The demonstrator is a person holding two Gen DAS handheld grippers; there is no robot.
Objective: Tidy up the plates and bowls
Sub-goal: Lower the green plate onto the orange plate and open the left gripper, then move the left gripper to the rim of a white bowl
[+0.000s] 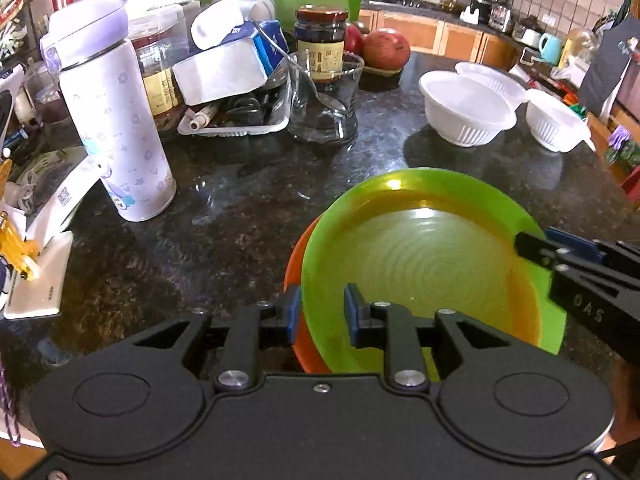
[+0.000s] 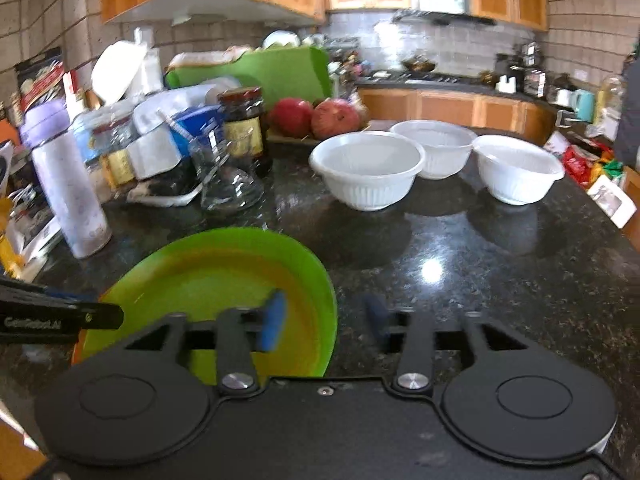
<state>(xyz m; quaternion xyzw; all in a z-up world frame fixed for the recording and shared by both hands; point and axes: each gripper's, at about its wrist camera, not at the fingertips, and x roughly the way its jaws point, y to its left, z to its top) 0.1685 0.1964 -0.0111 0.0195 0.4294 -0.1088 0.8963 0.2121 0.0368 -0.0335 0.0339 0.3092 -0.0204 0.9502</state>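
A green plate lies on an orange plate on the dark stone counter. My left gripper straddles the green plate's near left rim; its blue pads stand apart and do not press on it. My right gripper straddles the plate's right rim, jaws also apart. In the left wrist view the right gripper reaches in from the right, and in the right wrist view the left gripper comes in from the left. Three white ribbed bowls stand apart at the back right.
A white and lilac bottle stands left of the plates. Behind are a glass with a spoon, a cluttered clear tray, a dark jar and red apples. Bare counter lies between the bottle and the plates.
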